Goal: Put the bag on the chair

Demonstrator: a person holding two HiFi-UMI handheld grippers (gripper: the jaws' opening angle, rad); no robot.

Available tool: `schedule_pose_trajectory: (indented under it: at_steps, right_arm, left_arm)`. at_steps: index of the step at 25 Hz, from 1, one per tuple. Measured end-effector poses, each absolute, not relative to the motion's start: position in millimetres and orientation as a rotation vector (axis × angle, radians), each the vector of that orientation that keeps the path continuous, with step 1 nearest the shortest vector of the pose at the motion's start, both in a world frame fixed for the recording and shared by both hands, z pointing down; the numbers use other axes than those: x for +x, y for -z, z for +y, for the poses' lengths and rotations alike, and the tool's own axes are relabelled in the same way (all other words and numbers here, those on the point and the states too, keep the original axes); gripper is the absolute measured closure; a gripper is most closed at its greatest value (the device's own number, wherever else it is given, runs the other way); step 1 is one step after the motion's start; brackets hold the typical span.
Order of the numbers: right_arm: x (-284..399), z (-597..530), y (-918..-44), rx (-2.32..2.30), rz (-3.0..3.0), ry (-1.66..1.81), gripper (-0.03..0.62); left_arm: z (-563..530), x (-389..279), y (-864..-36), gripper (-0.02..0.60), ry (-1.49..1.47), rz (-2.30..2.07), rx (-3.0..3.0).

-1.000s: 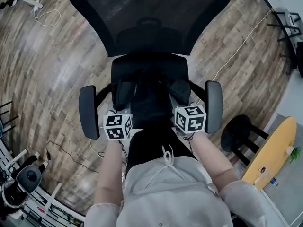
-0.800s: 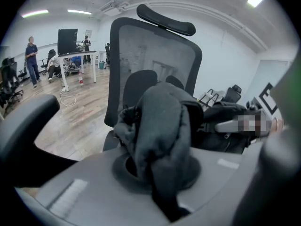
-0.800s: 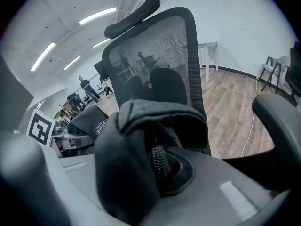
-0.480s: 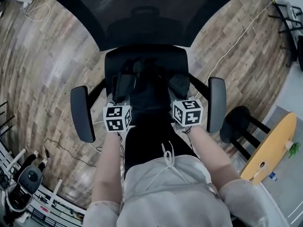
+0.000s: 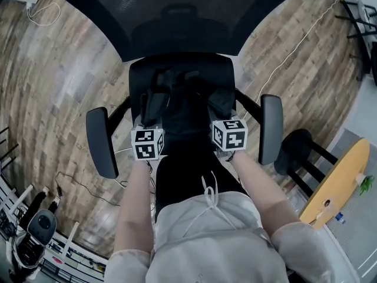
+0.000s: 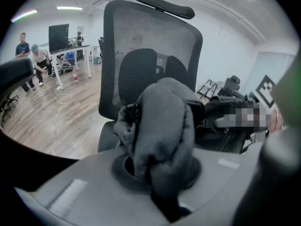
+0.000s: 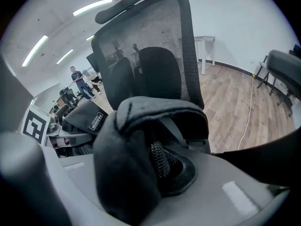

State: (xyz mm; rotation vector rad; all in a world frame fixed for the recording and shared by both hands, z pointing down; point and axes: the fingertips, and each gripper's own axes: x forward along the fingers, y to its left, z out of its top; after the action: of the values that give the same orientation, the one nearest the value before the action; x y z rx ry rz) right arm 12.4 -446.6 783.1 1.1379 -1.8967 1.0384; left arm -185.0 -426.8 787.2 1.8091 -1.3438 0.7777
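Close to the cameras, the left gripper point(image 6: 160, 173) has its fingers clamped on a bunched dark padded strap point(image 6: 164, 121) of the black fabric bag point(image 5: 185, 122), while the right gripper point(image 7: 141, 173) has its fingers opening with another folded strap point(image 7: 127, 159) between them. Beyond them the bag lies over the seat of the black mesh-backed office chair point(image 5: 177, 16), between its armrests point(image 5: 100, 140). A small black tag point(image 7: 96, 120) on the bag reads "FASHION" in white, with finer print below too small to read.
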Motion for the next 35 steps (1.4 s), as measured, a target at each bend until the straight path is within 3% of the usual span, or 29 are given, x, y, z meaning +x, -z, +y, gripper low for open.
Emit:
schedule_pose_trajectory:
  at_steps: [7, 13, 19, 23, 30, 33, 35]
  right_arm:
    - [6, -436, -804, 1.105, -1.872, -1.007, 0.514]
    - [6, -424, -812, 1.140, -1.880, -1.004, 0.407]
    - [12, -420, -817, 1.178, -1.857, -0.995, 0.161]
    - [20, -414, -812, 1.195, -1.857, -0.954, 0.074]
    - [24, -407, -782, 1.221, -1.899, -0.938, 0.063]
    - [25, -403, -759, 1.227, -1.906, -0.913, 0.141]
    - [25, -399, -739, 1.243, -1.916, -0.909, 0.248]
  left_arm:
    - [-414, -190, -815, 0.538, -0.804, -1.316, 1.737]
    - [-394, -198, -828, 0.437, -0.744, -1.325, 1.623]
    - [-388, -204, -829, 0.296, -0.719, -1.338, 1.592]
    - [-379, -206, -820, 0.187, -0.689, -1.371, 1.586]
    - [-355, -214, -794, 0.144, -0.659, -1.429, 1.592]
    - [-351, -219, -770, 0.213, -0.654, -1.495, 1.603]
    - [-349, -219, -747, 0.290, -0.630, -1.538, 1.623]
